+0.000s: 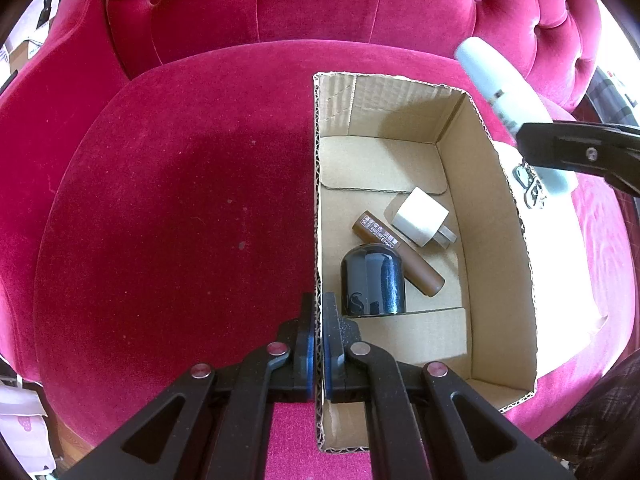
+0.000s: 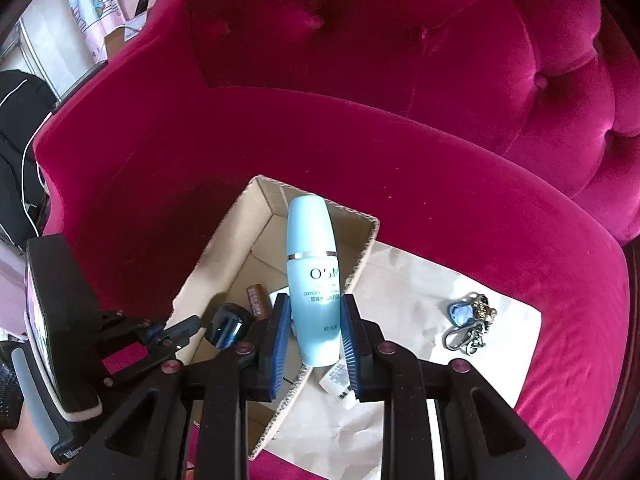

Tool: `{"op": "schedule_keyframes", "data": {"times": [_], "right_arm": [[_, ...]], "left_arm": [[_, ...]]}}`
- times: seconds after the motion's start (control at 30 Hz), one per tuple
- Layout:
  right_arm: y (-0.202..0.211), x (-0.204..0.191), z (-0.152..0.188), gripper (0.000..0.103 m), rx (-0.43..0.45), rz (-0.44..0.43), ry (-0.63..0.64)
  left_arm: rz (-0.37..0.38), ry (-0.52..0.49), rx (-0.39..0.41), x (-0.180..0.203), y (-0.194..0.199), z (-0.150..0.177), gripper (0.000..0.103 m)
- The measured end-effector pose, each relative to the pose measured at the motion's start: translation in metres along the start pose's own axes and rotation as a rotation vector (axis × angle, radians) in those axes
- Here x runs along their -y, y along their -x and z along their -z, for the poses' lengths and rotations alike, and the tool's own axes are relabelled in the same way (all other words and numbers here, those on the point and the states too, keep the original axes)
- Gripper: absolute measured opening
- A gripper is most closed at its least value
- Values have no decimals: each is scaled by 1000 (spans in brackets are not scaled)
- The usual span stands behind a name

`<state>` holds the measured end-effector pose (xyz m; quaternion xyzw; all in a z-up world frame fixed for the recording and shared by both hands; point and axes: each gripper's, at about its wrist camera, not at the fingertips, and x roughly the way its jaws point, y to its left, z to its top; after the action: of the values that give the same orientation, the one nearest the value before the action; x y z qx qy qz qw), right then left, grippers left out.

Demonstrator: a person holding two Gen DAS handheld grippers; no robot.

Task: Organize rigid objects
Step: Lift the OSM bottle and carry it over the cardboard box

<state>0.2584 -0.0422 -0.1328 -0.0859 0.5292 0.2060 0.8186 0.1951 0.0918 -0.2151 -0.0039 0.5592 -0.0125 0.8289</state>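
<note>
Cardboard box (image 1: pixel 496 216) sits open-topped on the seat of a crimson velvet armchair (image 1: pixel 168 208), and nearest the left camera the left gripper (image 1: pixel 319 344) is clamped on the box's near wall, one pad outside and one inside. Just past those pads, inside the box, a dark glossy jar (image 1: pixel 374 280) lies on the floor, touching a brown tube (image 1: pixel 400 254) that rests against a white charger plug (image 1: pixel 420 216). The right gripper (image 2: pixel 316 332) grasps a pale blue bottle (image 2: pixel 314 272) by its lower body (the label begins "OSM"), holding it above the box's right wall. Beside the box, brown paper (image 2: pixel 404 292) covers the seat, with a metal keychain (image 2: pixel 470 320) lying on it. Beyond rises the tufted backrest (image 1: pixel 360 4).
</note>
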Motion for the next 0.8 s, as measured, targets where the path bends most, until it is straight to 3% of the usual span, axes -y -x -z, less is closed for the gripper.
{"op": "schedule_keyframes", "data": {"times": [0.8], "right_arm": [[-28,-22,-12,26,-44,-40,27]], "left_arm": [[1,3,-1,0,0,0,3]]}}
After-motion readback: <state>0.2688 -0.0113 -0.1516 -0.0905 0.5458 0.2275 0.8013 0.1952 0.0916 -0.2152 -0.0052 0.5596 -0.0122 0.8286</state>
